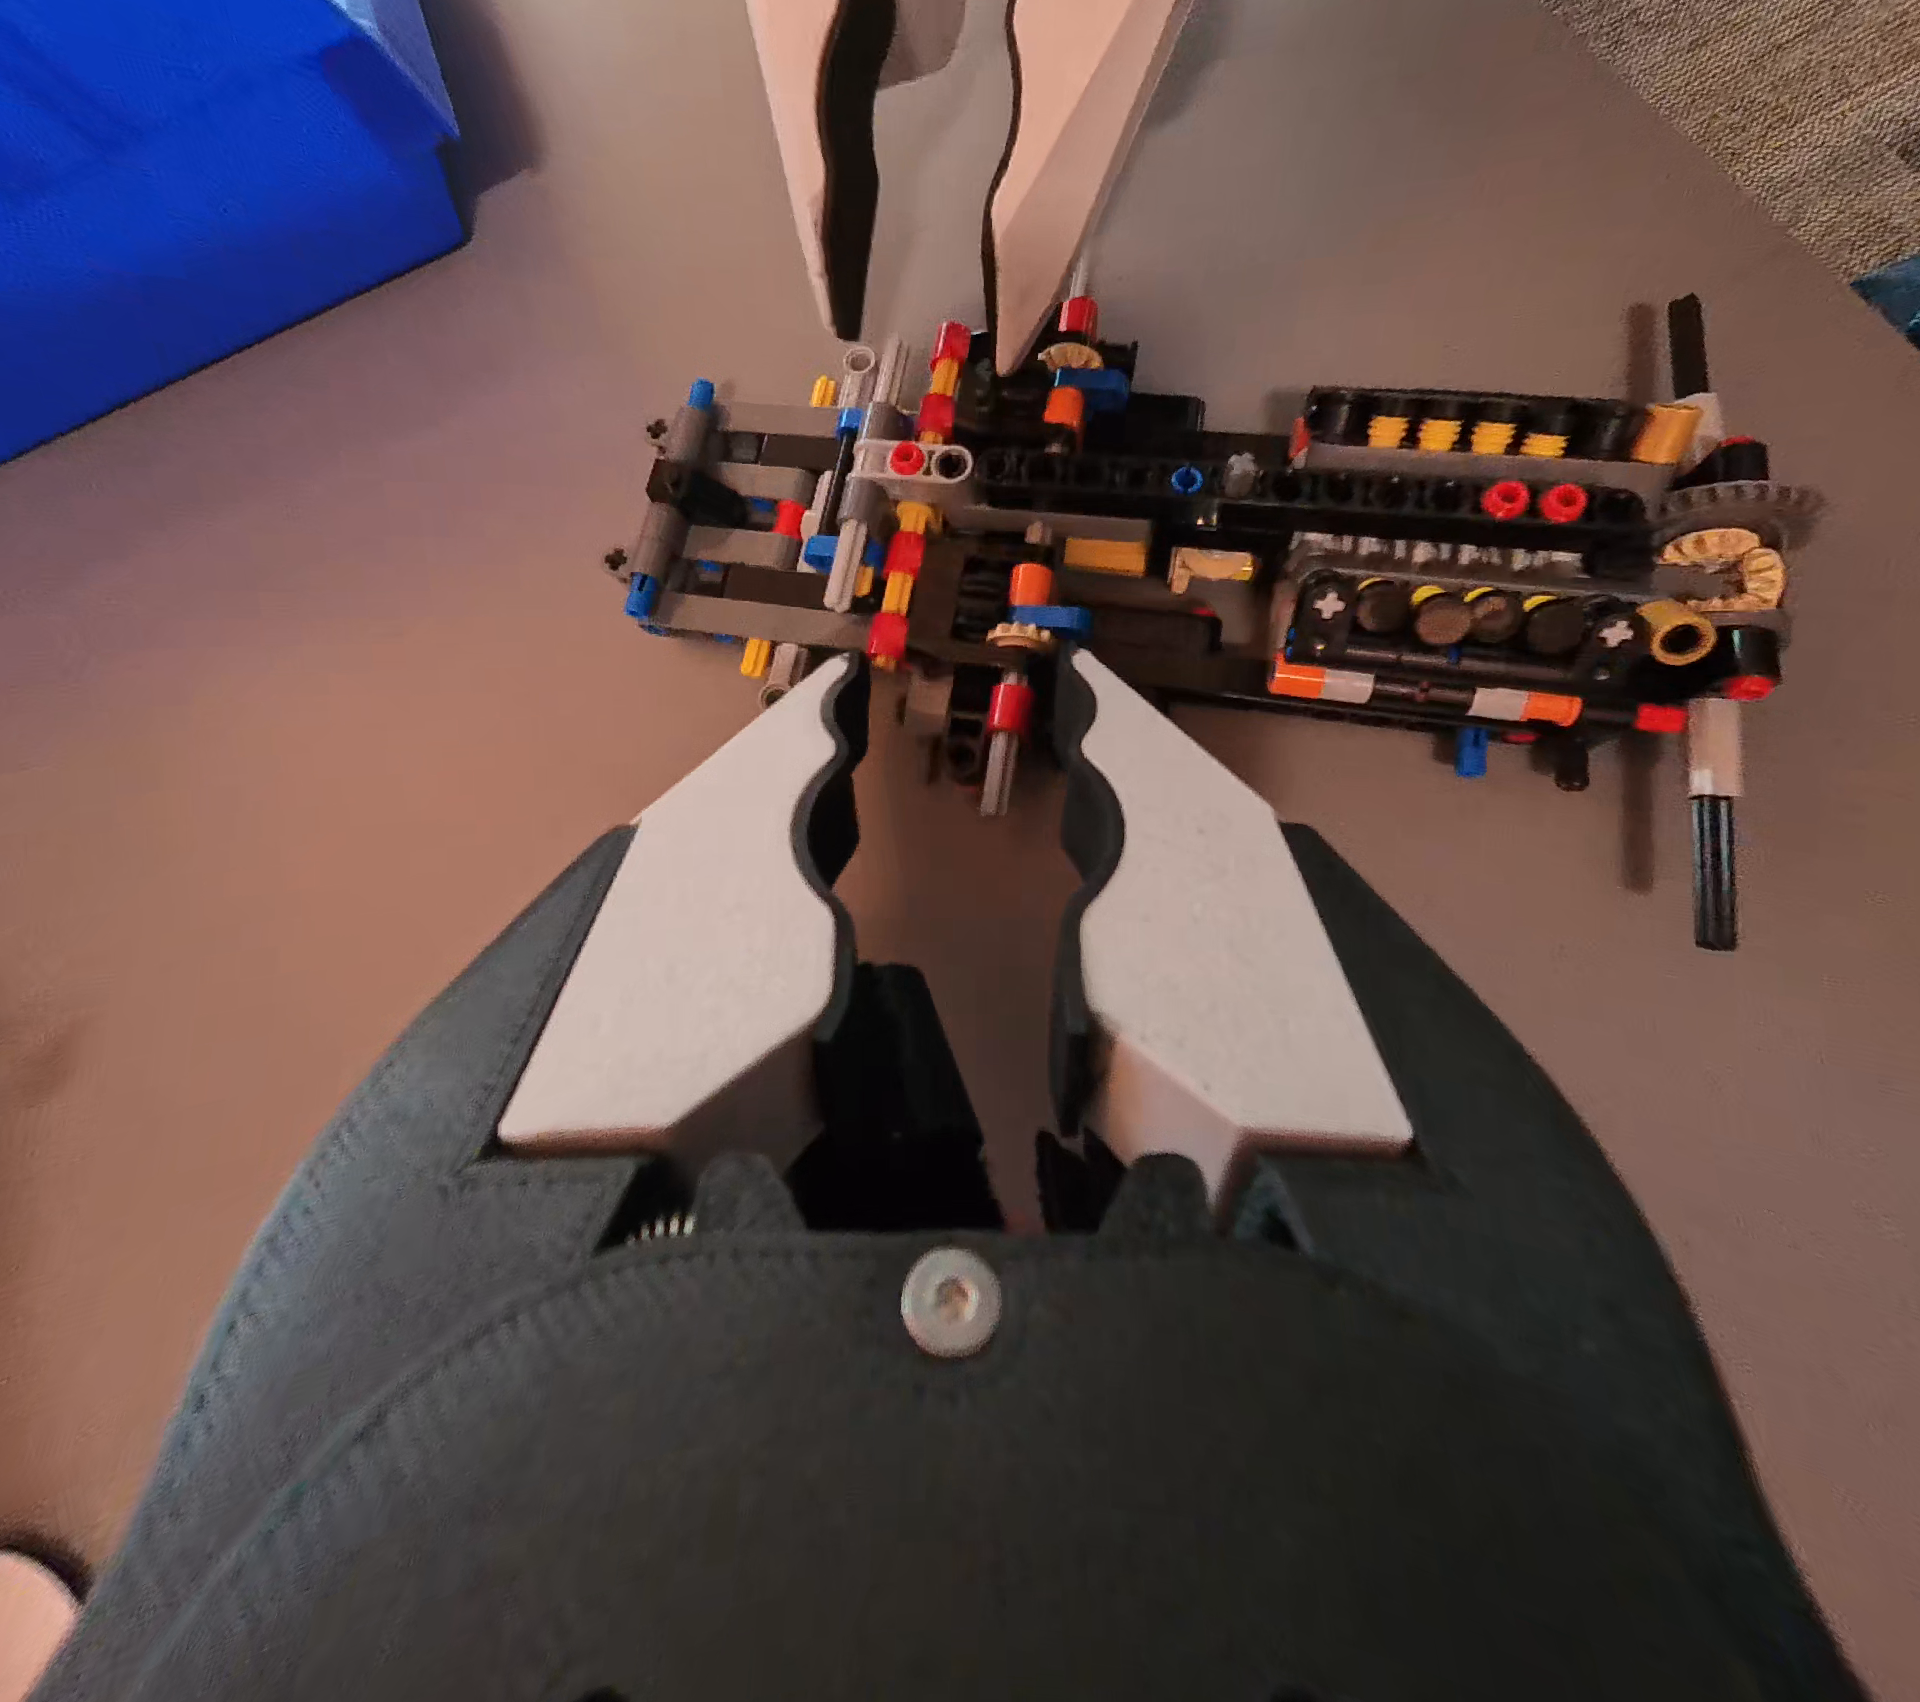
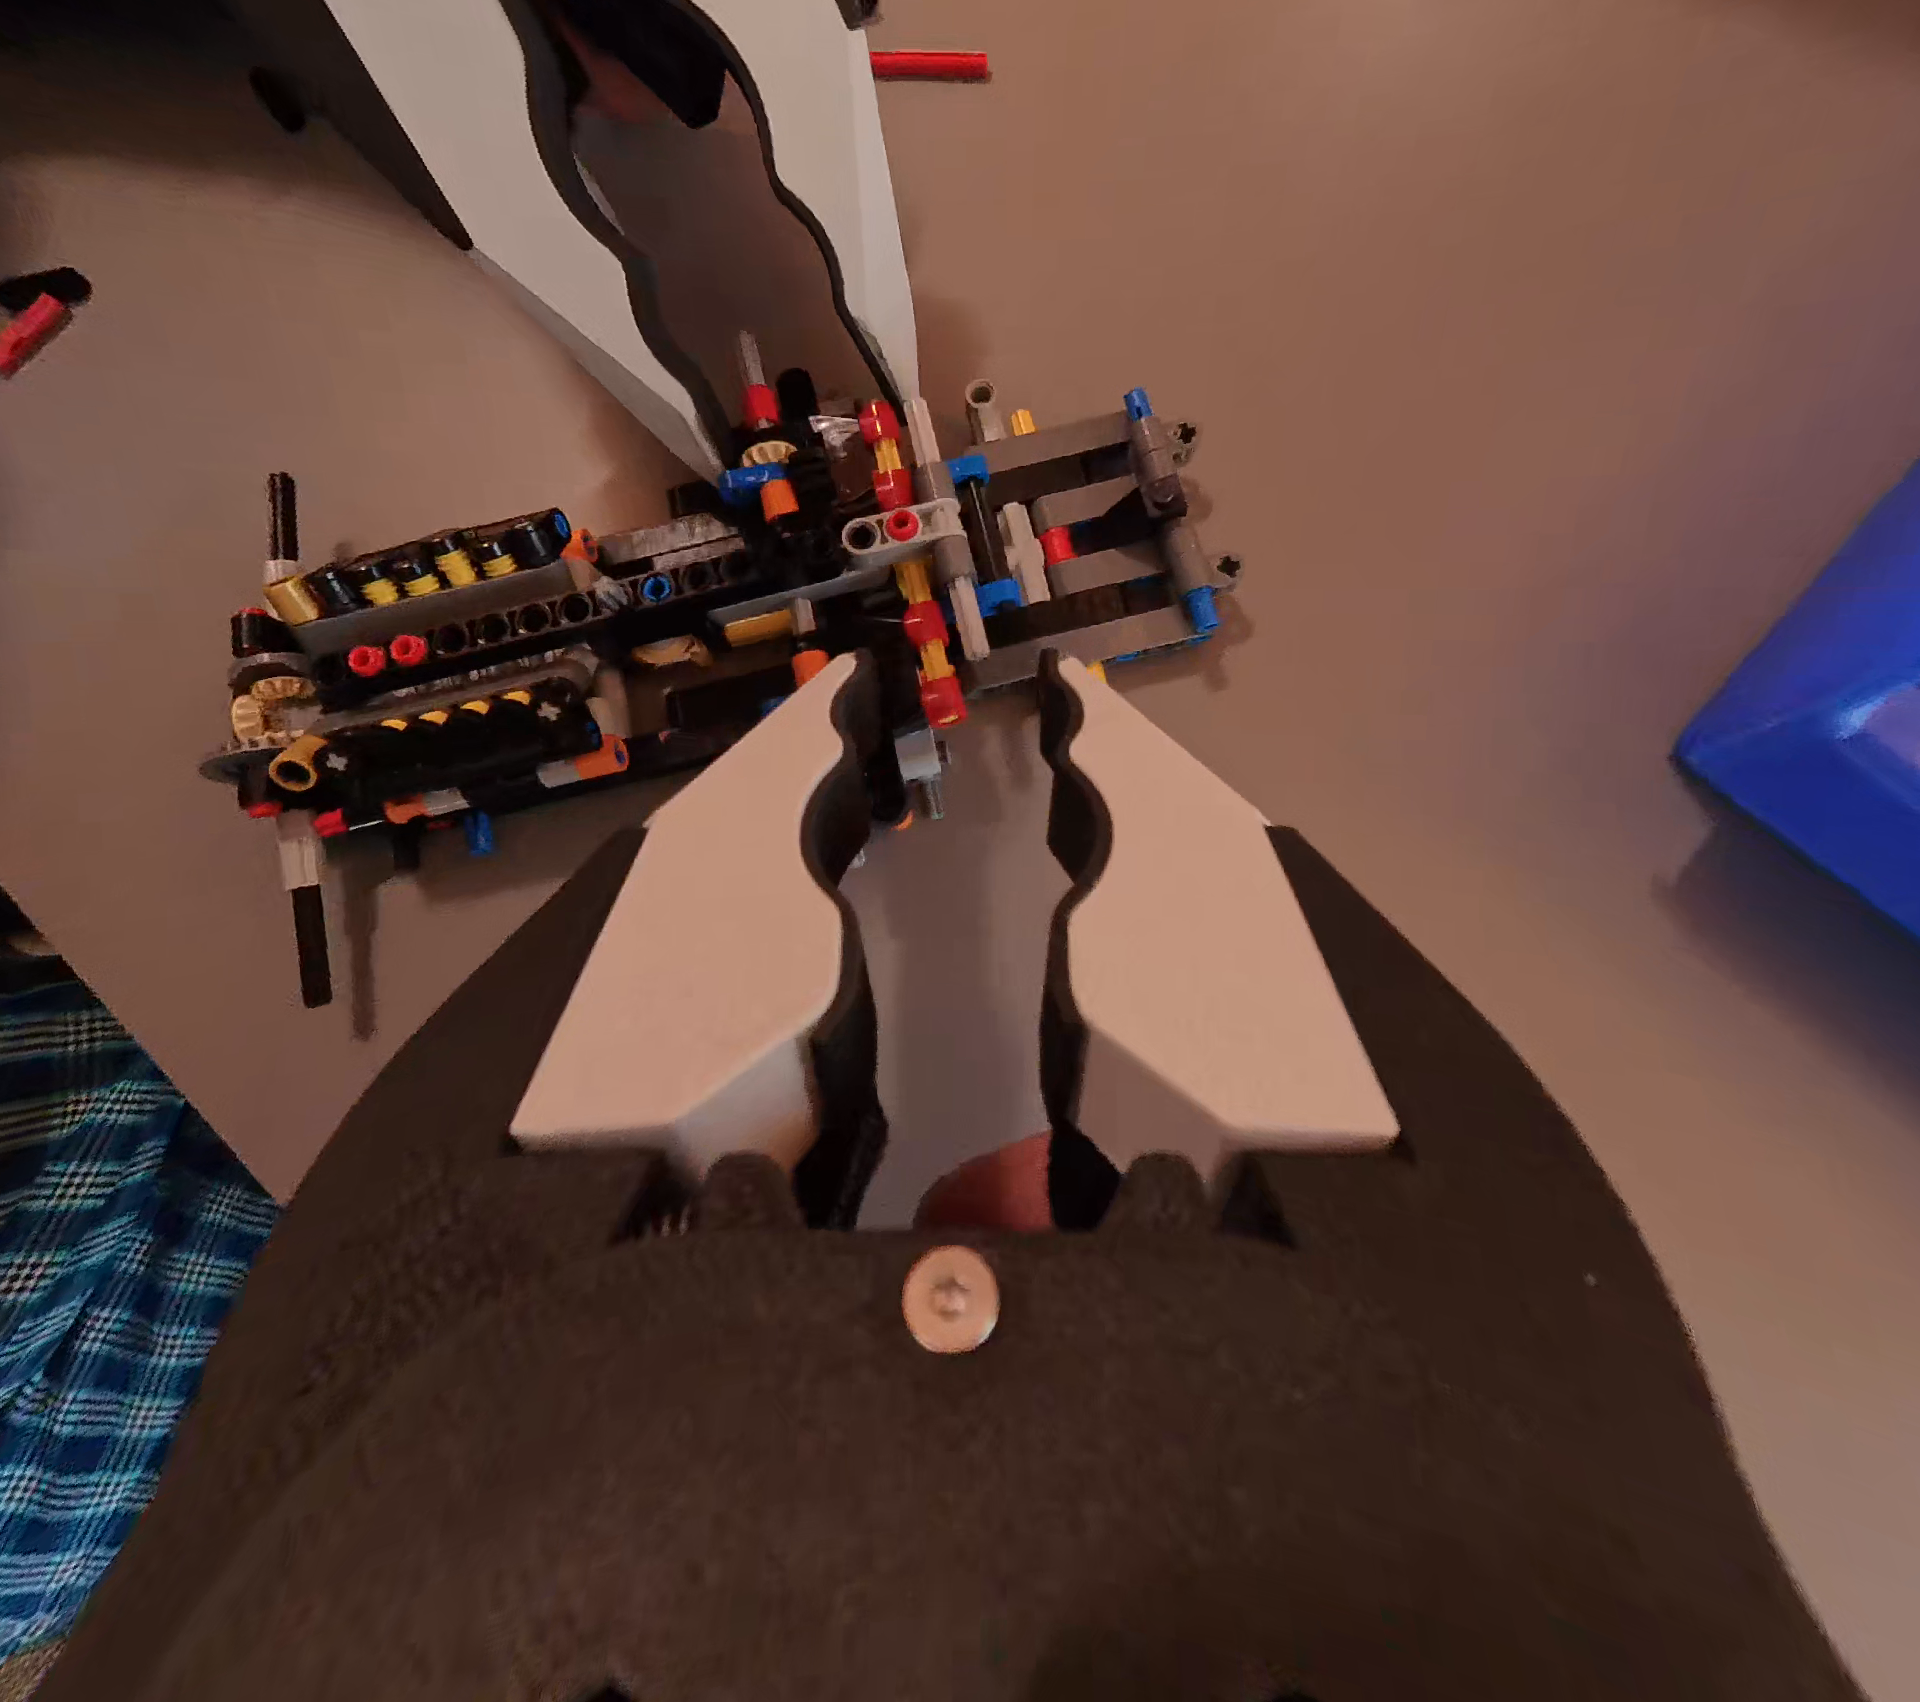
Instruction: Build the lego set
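A long Lego Technic chassis (image 1: 1143, 530) of black, grey, red, yellow and blue parts lies flat on the grey table (image 1: 312, 717). It also shows in the right wrist view (image 2: 675, 613). My left gripper (image 1: 966, 686) is open at the chassis's near side. Its fingertips stand either side of a grey axle with a red bush (image 1: 1006, 717). My right gripper (image 2: 951, 676) is open at the opposite side, its tips beside a red and yellow axle (image 2: 930, 665). Each gripper shows in the other's view, the right (image 1: 925, 348) and the left (image 2: 816, 431), both pointing at the chassis's middle.
A blue bin (image 1: 208, 125) stands at the table's left, seen at the right in the right wrist view (image 2: 1829, 769). A loose red axle (image 2: 930, 65) and a small red piece (image 2: 31, 333) lie on the table. Plaid cloth (image 2: 104, 1237) shows past the table edge. Across from one pair of fingers to the other is roughly 6 cm. The small red piece (image 2: 31, 333) lies around 20 cm away from my left fingertips.
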Tool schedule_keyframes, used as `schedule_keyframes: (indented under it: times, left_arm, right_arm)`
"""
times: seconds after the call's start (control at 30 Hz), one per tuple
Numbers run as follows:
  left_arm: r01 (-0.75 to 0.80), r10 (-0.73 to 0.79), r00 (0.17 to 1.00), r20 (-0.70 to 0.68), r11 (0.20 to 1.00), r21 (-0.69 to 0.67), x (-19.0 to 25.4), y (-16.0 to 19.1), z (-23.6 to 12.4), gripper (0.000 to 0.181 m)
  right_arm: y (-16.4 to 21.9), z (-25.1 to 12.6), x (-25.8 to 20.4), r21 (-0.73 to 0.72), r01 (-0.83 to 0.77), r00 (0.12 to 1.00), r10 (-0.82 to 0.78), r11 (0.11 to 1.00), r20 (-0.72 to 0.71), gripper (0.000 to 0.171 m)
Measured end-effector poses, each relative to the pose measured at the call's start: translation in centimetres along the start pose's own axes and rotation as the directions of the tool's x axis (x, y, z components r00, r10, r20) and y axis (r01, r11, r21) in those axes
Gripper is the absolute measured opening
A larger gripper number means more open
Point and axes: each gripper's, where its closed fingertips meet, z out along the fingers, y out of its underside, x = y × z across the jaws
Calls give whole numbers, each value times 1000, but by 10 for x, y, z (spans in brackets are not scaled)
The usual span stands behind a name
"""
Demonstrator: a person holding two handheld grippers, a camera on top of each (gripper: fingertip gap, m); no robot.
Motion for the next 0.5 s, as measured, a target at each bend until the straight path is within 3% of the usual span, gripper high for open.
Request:
schedule_keyframes:
  times: [0.3, 0.5]
  left_arm:
    - [-8, 8, 1000, 0, 1000, 2, 2, 1, 3, 33]
    - [-5, 5, 1000, -5, 1000, 5, 2, 1, 4, 32]
  right_arm:
    - [2, -6, -4, 19, 14, 998, -15, 1000, 54, 34]
    - [3, -5, -9, 21, 26, 996, -27, 999, 85, 22]
